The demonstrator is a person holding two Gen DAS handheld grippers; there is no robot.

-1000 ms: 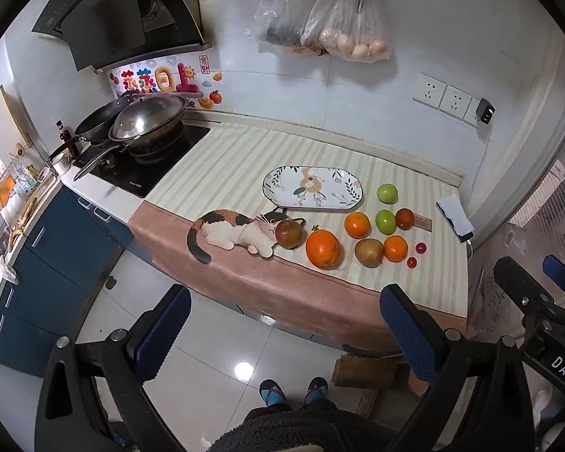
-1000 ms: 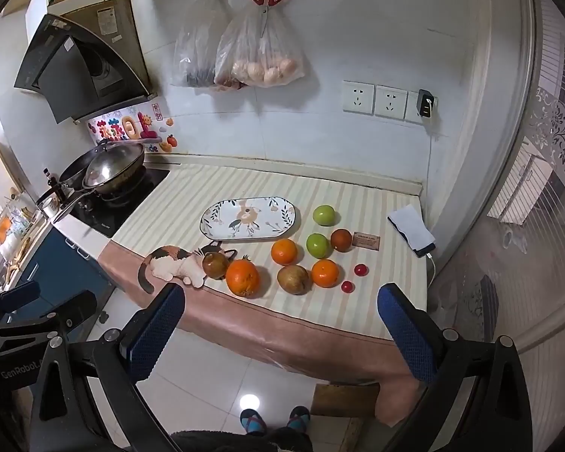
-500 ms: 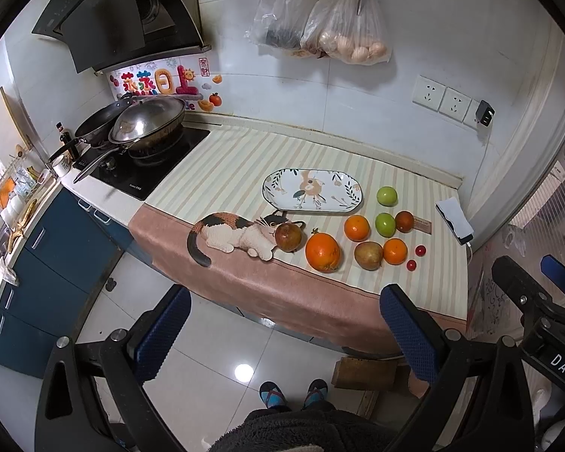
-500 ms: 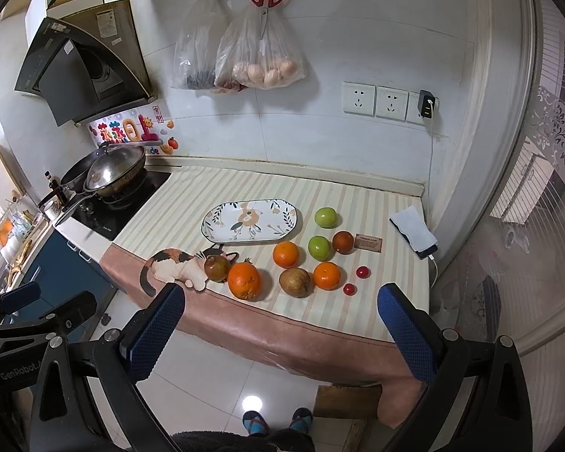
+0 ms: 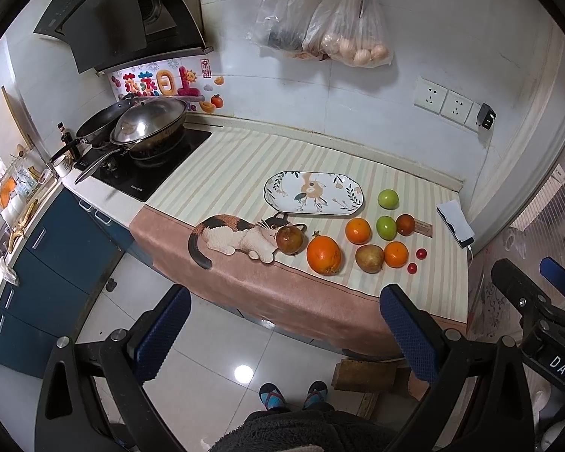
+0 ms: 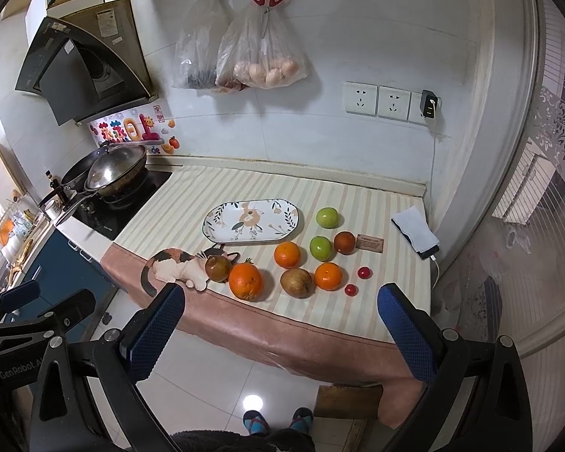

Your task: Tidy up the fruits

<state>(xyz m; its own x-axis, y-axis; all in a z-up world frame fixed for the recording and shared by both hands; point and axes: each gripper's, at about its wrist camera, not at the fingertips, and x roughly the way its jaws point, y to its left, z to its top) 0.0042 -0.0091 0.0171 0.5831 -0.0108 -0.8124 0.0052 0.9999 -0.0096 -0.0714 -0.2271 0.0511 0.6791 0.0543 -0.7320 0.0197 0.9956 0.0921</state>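
On the striped table [image 5: 245,162] ahead of my left tool [image 5: 282,331], whose jaws stand wide apart and empty above the floor, the fruits lie loose: a big orange [image 5: 323,255] near the front edge, two green apples [image 5: 388,199] further back, all just right of the bare oval plate [image 5: 313,197]. From my right tool [image 6: 278,324], likewise spread open and holding nothing, I see two small red tomatoes [image 6: 364,272] at the right end of the fruit, with a phone [image 6: 414,231] beyond.
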